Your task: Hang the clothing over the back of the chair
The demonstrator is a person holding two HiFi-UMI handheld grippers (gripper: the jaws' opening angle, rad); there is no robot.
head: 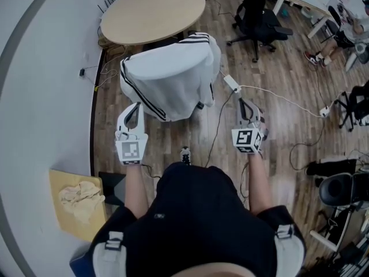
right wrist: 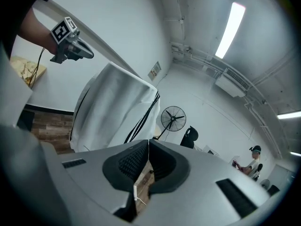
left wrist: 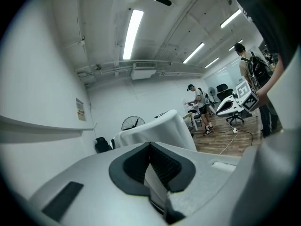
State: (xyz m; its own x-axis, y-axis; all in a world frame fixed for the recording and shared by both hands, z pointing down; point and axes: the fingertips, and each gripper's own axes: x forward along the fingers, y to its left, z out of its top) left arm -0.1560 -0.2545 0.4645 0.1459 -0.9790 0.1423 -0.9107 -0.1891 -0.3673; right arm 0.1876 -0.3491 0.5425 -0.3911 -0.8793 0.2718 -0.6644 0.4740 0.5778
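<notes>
Your head camera looks steeply down from above you, with the draped chair (head: 170,79) in the upper middle of its frame. Each gripper camera rides low, close behind its own jaws, tilted up toward wall (left wrist: 42,79) and ceiling (left wrist: 94,27). Both catch that chair from opposite sides. The right gripper view shows the left gripper (right wrist: 87,54) at upper left, and the left gripper view shows the right gripper (left wrist: 221,111) at right.
</notes>
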